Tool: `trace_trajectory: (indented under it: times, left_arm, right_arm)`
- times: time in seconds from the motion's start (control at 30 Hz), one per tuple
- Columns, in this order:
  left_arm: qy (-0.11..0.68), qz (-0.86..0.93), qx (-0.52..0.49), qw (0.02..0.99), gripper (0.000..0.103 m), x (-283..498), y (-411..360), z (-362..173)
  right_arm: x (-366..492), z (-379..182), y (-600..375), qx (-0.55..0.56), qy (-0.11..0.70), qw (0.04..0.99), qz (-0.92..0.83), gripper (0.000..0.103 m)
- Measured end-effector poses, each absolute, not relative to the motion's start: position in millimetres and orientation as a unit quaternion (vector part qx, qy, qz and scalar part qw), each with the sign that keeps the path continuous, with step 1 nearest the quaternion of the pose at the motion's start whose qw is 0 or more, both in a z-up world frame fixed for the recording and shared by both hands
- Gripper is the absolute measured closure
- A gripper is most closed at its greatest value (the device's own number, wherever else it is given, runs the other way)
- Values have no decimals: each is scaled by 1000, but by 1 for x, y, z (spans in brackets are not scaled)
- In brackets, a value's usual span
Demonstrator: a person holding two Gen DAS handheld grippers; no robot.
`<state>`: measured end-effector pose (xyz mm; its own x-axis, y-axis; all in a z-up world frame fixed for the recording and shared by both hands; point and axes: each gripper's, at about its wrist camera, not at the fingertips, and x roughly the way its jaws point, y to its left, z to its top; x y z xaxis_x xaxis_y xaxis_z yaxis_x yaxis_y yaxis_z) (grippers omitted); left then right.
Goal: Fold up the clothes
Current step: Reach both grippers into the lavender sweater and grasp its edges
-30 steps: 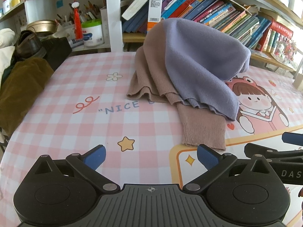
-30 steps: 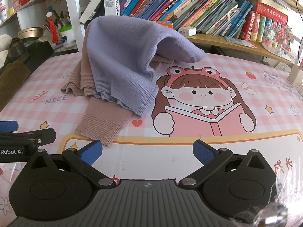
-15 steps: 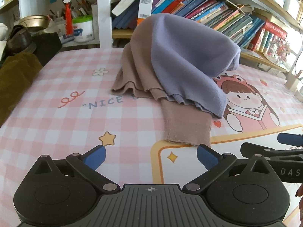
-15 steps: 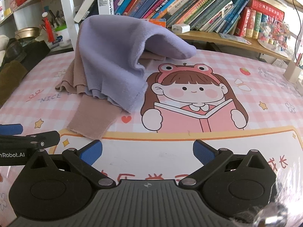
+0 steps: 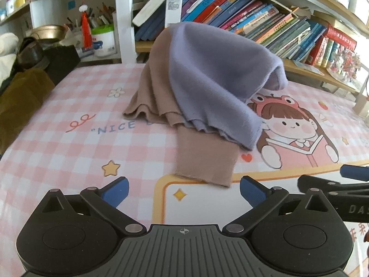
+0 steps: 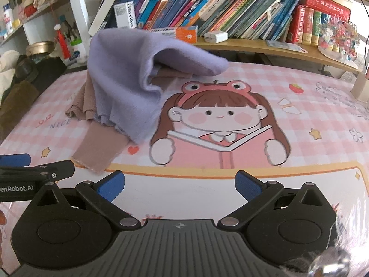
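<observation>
Both hand-held grippers, left (image 5: 183, 190) and right (image 6: 178, 184), we hold spread above the counter (image 5: 69, 152); ahead, the sweater (image 5: 207, 87) heaps before the books (image 5: 242, 20); dark clothes (image 5: 20, 97) lie left.

The left gripper (image 5: 183, 190) hangs with its blue-tipped jaws spread wide and empty above the pink checked tablecloth (image 5: 69, 147). Just ahead, a lilac garment (image 5: 212, 80) lies heaped over a tan knit garment (image 5: 205, 161), whose cuff reaches toward the jaws. Books (image 5: 242, 18) line the shelf behind.
</observation>
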<state>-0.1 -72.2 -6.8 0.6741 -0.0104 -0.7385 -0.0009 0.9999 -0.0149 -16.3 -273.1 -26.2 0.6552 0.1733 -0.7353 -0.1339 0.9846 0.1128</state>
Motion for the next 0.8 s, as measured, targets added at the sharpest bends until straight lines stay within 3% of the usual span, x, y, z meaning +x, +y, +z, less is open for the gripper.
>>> trace_trajectory:
  times: [0.17, 0.37, 0.8]
  left_arm:
    - [375, 17, 35, 926, 0, 5, -105, 0]
    - [254, 56, 92, 961, 0, 6, -140, 13]
    - [265, 49, 155, 950, 0, 73, -209, 3]
  right_arm:
    - [-11, -20, -315, 61, 402, 910, 88, 0]
    - [-8, -15, -366, 125, 376, 913, 95, 0]
    - [-15, -12, -446, 249, 363, 892, 103, 0]
